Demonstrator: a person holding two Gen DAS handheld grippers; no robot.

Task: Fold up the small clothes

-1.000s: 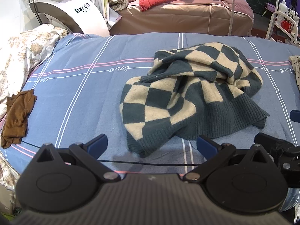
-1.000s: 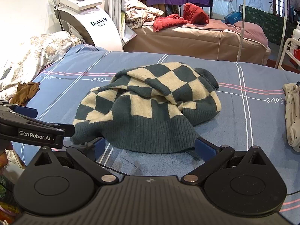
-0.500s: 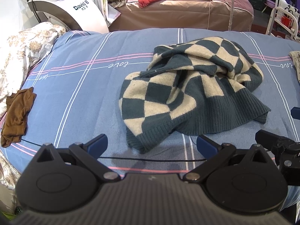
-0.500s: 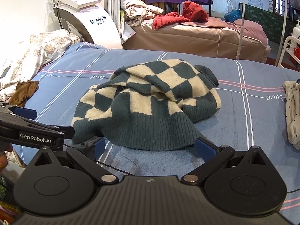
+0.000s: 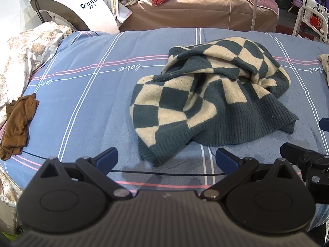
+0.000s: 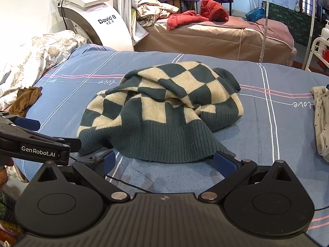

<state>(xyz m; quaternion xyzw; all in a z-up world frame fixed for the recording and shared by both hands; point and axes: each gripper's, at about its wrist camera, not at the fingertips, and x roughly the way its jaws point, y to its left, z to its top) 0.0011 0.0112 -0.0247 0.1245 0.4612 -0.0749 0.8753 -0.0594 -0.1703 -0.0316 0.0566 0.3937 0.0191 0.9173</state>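
One checkered sweater [image 5: 205, 94], one brown garment [image 5: 17, 126], one dotted cloth [image 6: 321, 121]

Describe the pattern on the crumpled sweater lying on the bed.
The sweater has dark green and cream checks with a plain dark green ribbed hem, clearest in the left wrist view.

black grippers [image 5: 166, 160], blue pads [image 5: 108, 160], silver screws, white "genrobot.ai" marking.

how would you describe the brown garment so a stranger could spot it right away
Start at the blue striped bedspread and go to its left edge, beside the floral quilt. The brown garment lies crumpled there, well apart from the checkered sweater in the middle. It is the only plain, rust-brown piece, thin and unpatterned.
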